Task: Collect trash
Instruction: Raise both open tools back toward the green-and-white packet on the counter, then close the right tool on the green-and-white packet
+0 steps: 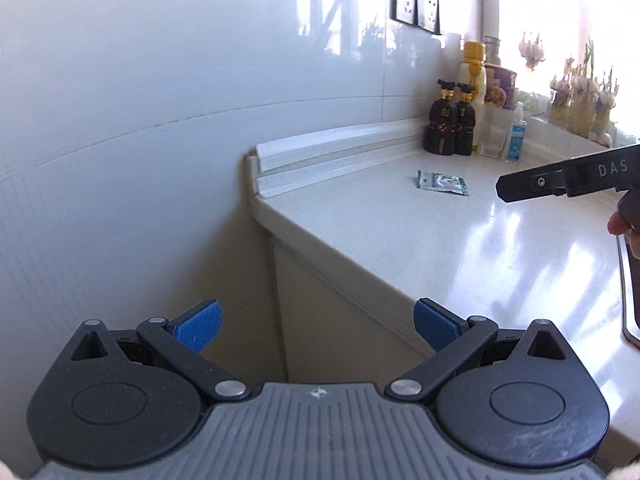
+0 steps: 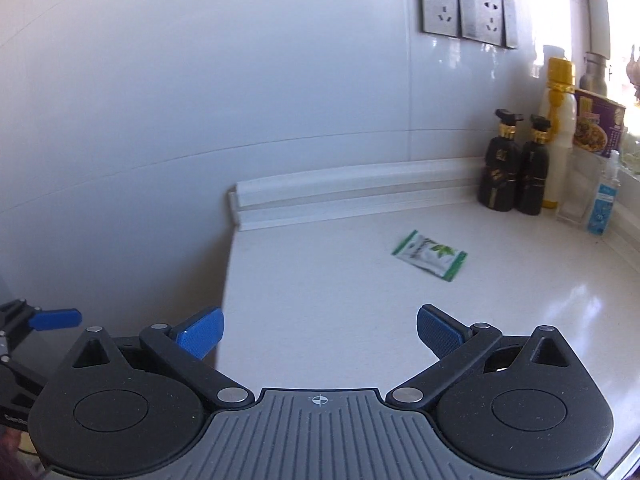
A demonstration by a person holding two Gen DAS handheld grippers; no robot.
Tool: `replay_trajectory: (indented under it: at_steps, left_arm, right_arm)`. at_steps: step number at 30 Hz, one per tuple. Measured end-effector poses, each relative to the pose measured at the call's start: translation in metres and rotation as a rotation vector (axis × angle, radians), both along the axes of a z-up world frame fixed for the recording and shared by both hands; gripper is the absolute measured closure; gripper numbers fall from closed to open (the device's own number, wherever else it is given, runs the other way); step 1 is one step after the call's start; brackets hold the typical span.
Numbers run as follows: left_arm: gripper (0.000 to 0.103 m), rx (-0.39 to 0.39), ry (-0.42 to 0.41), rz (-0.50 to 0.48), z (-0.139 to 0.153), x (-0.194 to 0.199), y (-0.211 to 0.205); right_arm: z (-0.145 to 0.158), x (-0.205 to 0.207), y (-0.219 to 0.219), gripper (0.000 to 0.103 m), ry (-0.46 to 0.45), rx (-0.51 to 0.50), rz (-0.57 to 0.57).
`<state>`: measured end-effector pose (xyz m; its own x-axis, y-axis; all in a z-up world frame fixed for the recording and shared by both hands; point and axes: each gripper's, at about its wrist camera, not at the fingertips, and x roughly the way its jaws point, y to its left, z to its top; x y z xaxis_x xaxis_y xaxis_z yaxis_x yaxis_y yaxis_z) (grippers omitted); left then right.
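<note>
Where glossy countertop [image 2: 360, 320] gleams, flat crinkled sachet [image 2: 430, 255].

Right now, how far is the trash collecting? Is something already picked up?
Nothing looks collected yet. The green packet lies flat on the counter, untouched. Both hand-held grippers are open and empty: the right one faces the packet from a short way off, the left one hangs beyond the counter's edge. Left: approach, grasp, carry away. No bin is visible.

Only "DAS" reads, on the right gripper [image 1: 505, 189].
</note>
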<state>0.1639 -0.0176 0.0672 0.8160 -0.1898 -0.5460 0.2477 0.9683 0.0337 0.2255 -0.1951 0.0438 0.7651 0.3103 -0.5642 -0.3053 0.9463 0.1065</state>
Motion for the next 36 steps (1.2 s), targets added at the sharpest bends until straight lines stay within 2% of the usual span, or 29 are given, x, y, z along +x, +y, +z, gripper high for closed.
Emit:
replay_trajectory:
  at_steps: [7, 12, 14, 17, 18, 21, 22, 25, 27, 32, 35, 36]
  left_arm:
    - [0.0, 0.048, -0.023, -0.127, -0.008, 0.053, -0.045]
    - [0.001, 0.116, -0.013, -0.256, -0.014, 0.092, -0.083]
    - [0.005, 0.127, -0.008, -0.298, -0.016, 0.104, -0.092]
    - [0.016, 0.126, 0.008, -0.366, -0.018, 0.122, -0.105]
    - [0.023, 0.123, 0.013, -0.379, -0.02, 0.128, -0.108]
    - [0.036, 0.1, 0.031, -0.413, -0.023, 0.14, -0.115]
    - [0.042, 0.09, 0.042, -0.423, -0.025, 0.144, -0.117]
    - [0.045, 0.047, 0.057, -0.447, -0.027, 0.153, -0.122]
    - [0.051, 0.04, 0.074, -0.474, -0.025, 0.158, -0.123]
    - [0.046, 0.044, 0.099, -0.512, -0.023, 0.169, -0.123]
    - [0.041, 0.045, 0.112, -0.514, -0.022, 0.176, -0.125]
    - [0.04, 0.046, 0.116, -0.516, -0.022, 0.177, -0.126]
  right_arm:
    - [-0.023, 0.033, -0.048, 0.0, 0.007, -0.103, -0.018]
    - [-0.04, 0.063, -0.073, 0.0, 0.03, -0.086, 0.005]
    - [-0.045, 0.076, -0.08, 0.0, 0.033, -0.072, 0.008]
    - [-0.05, 0.096, -0.09, 0.002, 0.037, -0.026, -0.011]
    - [-0.051, 0.103, -0.093, 0.004, 0.041, -0.003, -0.021]
    - [-0.055, 0.119, -0.1, 0.014, 0.056, 0.055, -0.044]
    - [-0.057, 0.125, -0.101, 0.021, 0.064, 0.067, -0.049]
    - [-0.063, 0.138, -0.1, 0.042, 0.094, 0.084, -0.05]
    - [-0.066, 0.145, -0.097, 0.052, 0.094, 0.086, -0.047]
    - [-0.067, 0.16, -0.095, 0.066, 0.117, 0.166, -0.043]
    - [-0.068, 0.167, -0.089, 0.07, 0.123, 0.167, -0.028]
    - [-0.068, 0.168, -0.087, 0.075, 0.128, 0.169, -0.022]
